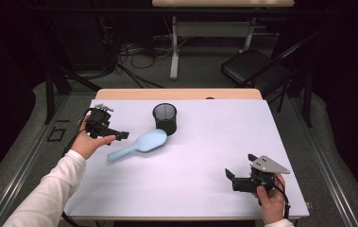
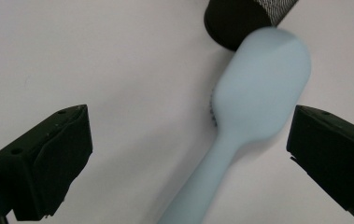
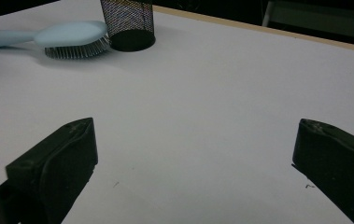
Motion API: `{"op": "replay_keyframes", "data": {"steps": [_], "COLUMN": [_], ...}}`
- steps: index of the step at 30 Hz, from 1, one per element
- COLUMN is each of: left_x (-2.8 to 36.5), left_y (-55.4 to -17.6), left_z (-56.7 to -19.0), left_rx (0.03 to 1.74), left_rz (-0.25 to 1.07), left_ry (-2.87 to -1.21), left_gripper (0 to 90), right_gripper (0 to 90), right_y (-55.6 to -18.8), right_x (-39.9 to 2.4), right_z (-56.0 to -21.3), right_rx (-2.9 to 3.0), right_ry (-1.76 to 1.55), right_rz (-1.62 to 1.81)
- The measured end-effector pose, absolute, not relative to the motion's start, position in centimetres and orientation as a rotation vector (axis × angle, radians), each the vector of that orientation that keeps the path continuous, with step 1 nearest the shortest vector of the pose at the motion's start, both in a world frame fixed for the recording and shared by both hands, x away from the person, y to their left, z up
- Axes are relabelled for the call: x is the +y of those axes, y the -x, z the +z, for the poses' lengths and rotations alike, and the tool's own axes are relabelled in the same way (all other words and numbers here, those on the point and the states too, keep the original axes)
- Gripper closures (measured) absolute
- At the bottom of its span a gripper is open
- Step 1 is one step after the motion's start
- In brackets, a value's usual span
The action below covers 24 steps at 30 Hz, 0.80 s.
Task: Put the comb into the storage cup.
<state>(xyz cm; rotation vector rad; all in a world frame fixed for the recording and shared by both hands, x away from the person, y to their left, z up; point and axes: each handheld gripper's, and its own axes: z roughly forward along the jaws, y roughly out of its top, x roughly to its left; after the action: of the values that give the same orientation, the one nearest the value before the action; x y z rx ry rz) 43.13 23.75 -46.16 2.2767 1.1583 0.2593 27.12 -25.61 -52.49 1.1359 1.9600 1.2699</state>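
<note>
One pale blue hairbrush (image 1: 140, 144) lies bristles-down on the white table (image 1: 205, 156), left of the middle. Its rounded head touches the base of a single black mesh cup (image 1: 165, 118), which stands upright just behind it, and its handle runs back toward the person's left side. In the right claw's view the brush (image 3: 58, 36) shows its metal-looking bristles underneath, pressed to the table beside the cup (image 3: 128, 23).

The left claw (image 1: 120, 136), held in the person's left hand (image 1: 89, 144), sits just beside the handle end of the brush. Its jaws stand spread wide. In its own view they straddle the brush (image 2: 254, 107) with clear gaps on both sides, touching nothing and holding nothing.

The right claw (image 1: 238, 171) is well apart from the brush, near the front right corner of the table, in the person's right hand (image 1: 271, 201). Its jaws are likewise spread wide over bare table with nothing between them.

Count: one brush, one cup, two claws. No brand, label or writing can be read on any of them.
</note>
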Motion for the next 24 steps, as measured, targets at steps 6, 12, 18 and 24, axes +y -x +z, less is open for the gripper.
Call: {"op": "replay_keyframes", "data": {"steps": [6,12,18,24], "left_x": [23.2,22.9,22.3,21.8], "left_y": [-43.0,-43.1,-43.0,-43.2], "left_z": [-46.0,-45.7,-45.6,-45.7], "left_rx": [1.059,0.976,0.928,0.906], "left_rz": [0.273,0.223,0.26,0.262], "left_ry": [-2.374,-2.454,-2.553,-2.628], "left_gripper": [0.5,0.5,0.6,3.1], "right_gripper": [0.0,0.0,0.0,0.0], "right_y": [-27.1,-27.1,-27.1,-27.1], "right_x": [-25.6,-25.6,-25.6,-25.5], "right_z": [-52.5,-52.5,-52.5,-52.5], "right_rx": [1.96,1.961,1.962,1.966], "right_ry": [-1.136,-1.132,-1.132,-1.131], "right_rz": [1.269,1.262,1.262,1.262]}}
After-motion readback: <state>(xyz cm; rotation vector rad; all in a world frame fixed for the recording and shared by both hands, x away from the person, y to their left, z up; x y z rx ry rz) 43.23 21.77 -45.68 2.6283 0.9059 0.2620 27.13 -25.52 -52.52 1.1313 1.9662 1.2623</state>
